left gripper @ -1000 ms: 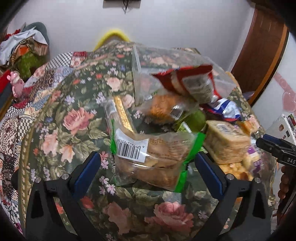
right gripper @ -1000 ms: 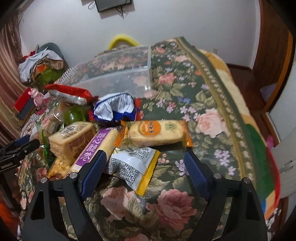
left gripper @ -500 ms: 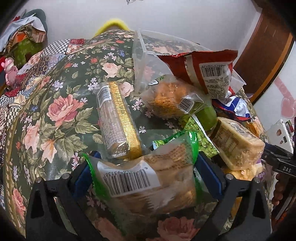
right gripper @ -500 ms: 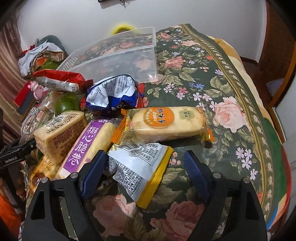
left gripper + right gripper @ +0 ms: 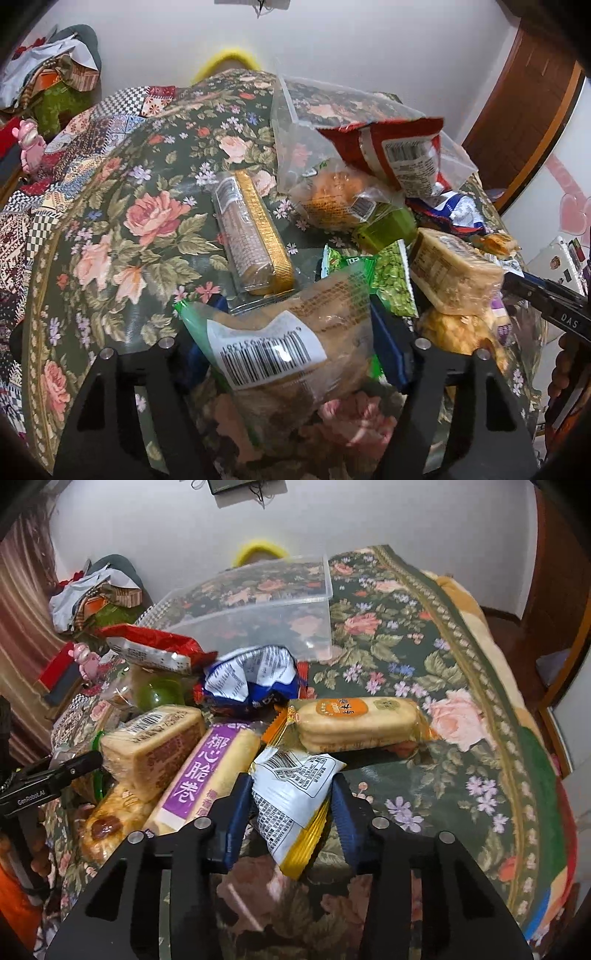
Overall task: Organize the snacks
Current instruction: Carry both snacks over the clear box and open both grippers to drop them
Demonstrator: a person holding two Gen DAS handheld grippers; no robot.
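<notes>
My left gripper (image 5: 295, 317) is shut on a clear green-edged cookie bag (image 5: 291, 339) with a barcode label, held just above the floral cloth. My right gripper (image 5: 291, 794) is shut on a white and yellow snack packet (image 5: 291, 797), lifted slightly. A clear plastic bin (image 5: 258, 602) stands behind the snack pile; it also shows in the left wrist view (image 5: 295, 110). The pile includes a gold biscuit sleeve (image 5: 251, 236), a red bag (image 5: 399, 151), a purple wafer pack (image 5: 210, 771) and an orange rice cracker pack (image 5: 354, 720).
A blue and white bag (image 5: 251, 679), a green cup (image 5: 162, 694) and a tan cake block (image 5: 155, 746) lie in the pile. The floral cloth (image 5: 443, 775) stretches to the right. Piled clothes (image 5: 96, 594) sit at the far left. The other gripper (image 5: 44, 779) shows at the left edge.
My left gripper closed in on the cookie bag and shut on it, uncovering the gold biscuit sleeve. My right gripper moved onto the white and yellow packet and shut on it.
</notes>
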